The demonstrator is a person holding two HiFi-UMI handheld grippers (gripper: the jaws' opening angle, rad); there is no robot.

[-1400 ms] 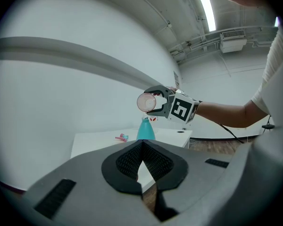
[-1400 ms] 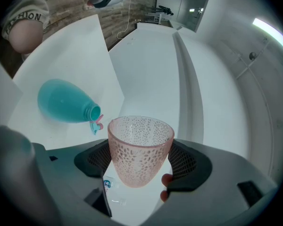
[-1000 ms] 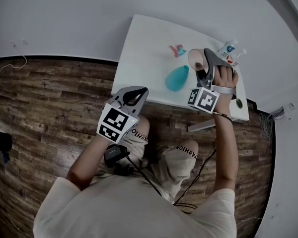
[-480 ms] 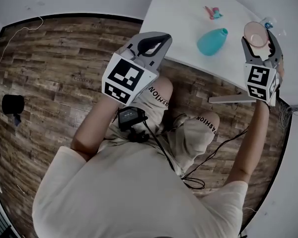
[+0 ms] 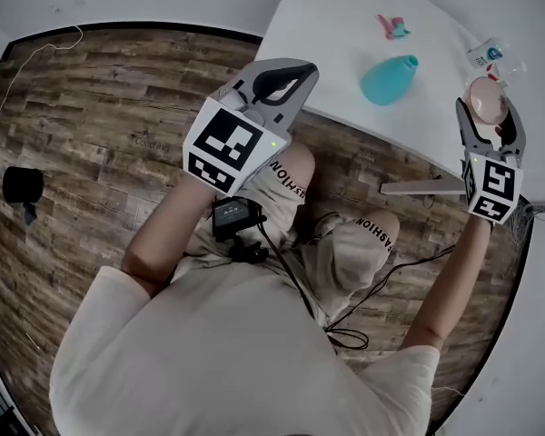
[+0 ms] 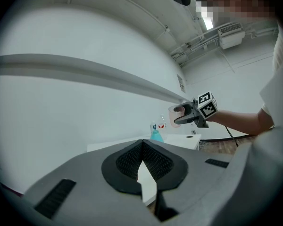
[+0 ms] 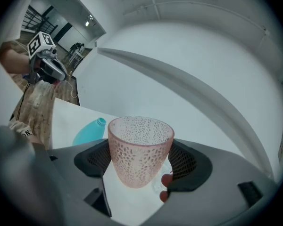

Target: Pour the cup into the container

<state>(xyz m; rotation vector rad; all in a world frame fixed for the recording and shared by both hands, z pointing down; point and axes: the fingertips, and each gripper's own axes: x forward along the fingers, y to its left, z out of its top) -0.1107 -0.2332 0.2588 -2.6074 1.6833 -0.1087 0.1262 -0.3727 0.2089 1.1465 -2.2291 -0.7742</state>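
The fingers [image 7: 187, 163] of the right gripper [image 7: 141, 167] are clenched on the lower part of the pink dimpled cup [image 7: 140, 140], one pad on each side, and the cup stands upright between them with its mouth to the top. It hangs in the air, clear of the white surface [image 5: 336, 25]. If there is something inside the cup, I cannot tell, because its wall is too cloudy. The teal container [image 5: 388, 77] seems to stand on the surface, well apart from the cup, to its left. Some small bottles [image 5: 486, 54] are behind. The left gripper [image 6: 141, 154] has its fingers pressed together on nothing and hovers over the person's lap, away from the container. So, as I judge, the grasp and the lift are done; bringing the cup over the container's neck and tilting it are left.
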